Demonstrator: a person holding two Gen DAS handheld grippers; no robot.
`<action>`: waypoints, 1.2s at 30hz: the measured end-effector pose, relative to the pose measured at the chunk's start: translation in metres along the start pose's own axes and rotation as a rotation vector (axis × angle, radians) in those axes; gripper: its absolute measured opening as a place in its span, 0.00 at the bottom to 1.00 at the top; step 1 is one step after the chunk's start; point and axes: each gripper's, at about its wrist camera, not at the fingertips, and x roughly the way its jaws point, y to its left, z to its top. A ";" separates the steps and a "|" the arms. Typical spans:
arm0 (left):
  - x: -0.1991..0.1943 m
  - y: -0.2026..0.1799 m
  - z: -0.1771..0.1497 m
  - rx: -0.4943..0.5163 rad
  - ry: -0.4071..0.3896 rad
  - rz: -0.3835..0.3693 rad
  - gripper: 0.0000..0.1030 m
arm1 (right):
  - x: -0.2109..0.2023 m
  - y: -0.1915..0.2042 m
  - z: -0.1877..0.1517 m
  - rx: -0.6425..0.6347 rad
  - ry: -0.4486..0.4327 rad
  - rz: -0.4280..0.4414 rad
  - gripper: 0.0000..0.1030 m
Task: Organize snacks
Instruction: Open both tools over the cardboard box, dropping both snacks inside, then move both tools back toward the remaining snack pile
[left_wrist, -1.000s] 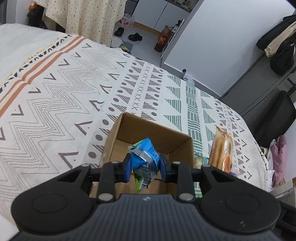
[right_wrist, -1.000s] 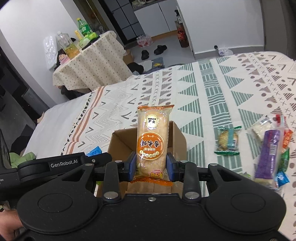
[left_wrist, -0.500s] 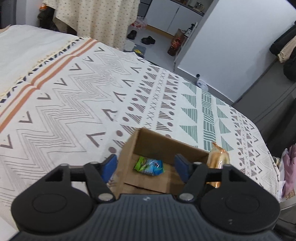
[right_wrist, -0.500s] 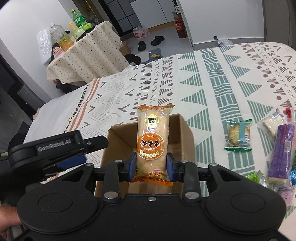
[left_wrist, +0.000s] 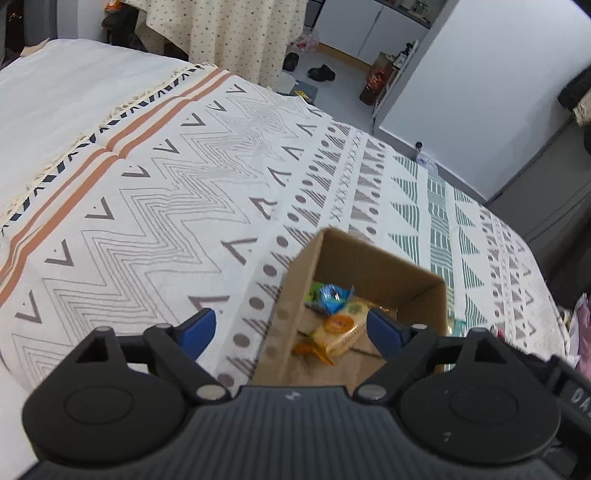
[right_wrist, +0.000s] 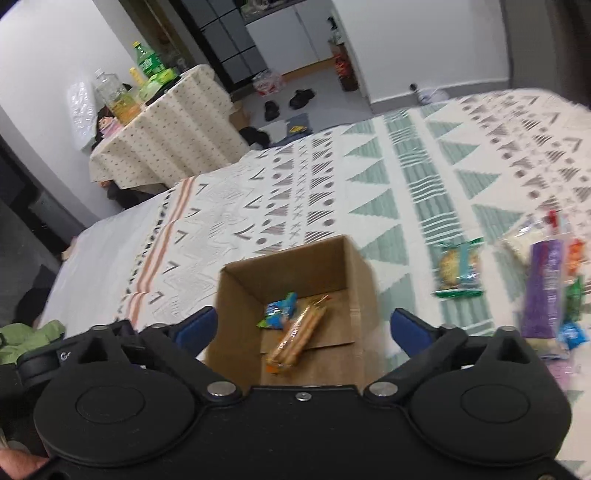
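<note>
Left view: left gripper (left_wrist: 291, 328) wide open, holding nothing, over the near-left edge of the box (left_wrist: 373, 266). In the box, blue pack (left_wrist: 332, 295) and orange pack (left_wrist: 338, 330).

Right view: right gripper (right_wrist: 304, 325) wide open too, empty, above the box. Loose snacks (right_wrist: 460, 267) out at 2 o'clock, well apart from the box. Purple pack (right_wrist: 545, 288) at 3 o'clock, long side pointing 12 to 6. Nearer the right gripper, so likely its pick.
</note>
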 end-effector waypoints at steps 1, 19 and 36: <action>-0.002 -0.002 -0.003 0.008 -0.001 -0.001 0.93 | -0.004 -0.003 -0.001 0.001 -0.004 -0.011 1.00; -0.073 -0.041 -0.043 0.076 -0.056 -0.056 1.00 | -0.095 -0.046 -0.021 -0.010 -0.128 -0.041 1.00; -0.128 -0.098 -0.093 0.142 -0.077 -0.107 1.00 | -0.181 -0.092 -0.042 -0.035 -0.195 -0.077 1.00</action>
